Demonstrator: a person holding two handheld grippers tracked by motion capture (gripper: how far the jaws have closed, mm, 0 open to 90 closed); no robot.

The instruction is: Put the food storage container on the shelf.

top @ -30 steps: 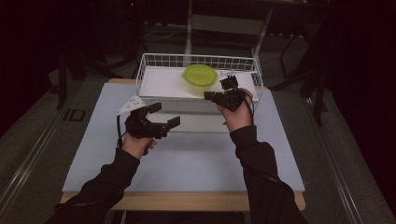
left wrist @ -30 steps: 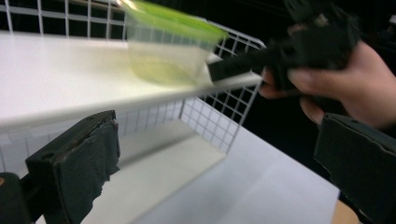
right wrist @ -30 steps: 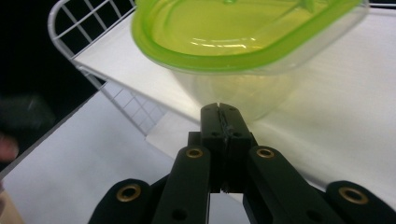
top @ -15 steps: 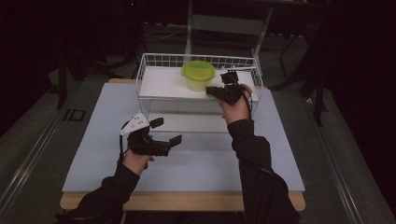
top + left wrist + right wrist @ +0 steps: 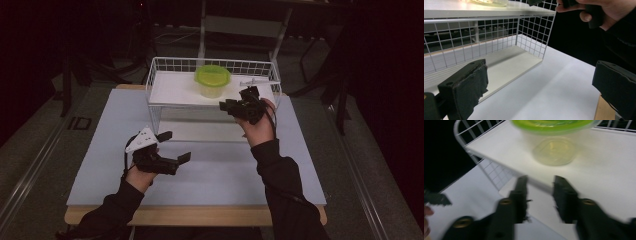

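High view: green-lidded container (image 5: pixel 212 81) on rack (image 5: pixel 170 92)

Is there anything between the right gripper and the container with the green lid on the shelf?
Nothing. In the right gripper view, bare white shelf top lies between the right gripper and the container; the high view agrees.

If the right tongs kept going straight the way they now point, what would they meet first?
Most likely the clear container with the green lid on the wire shelf's white top. The right tongs, open, aim at it in the right gripper view, though blur leaves their height unclear.
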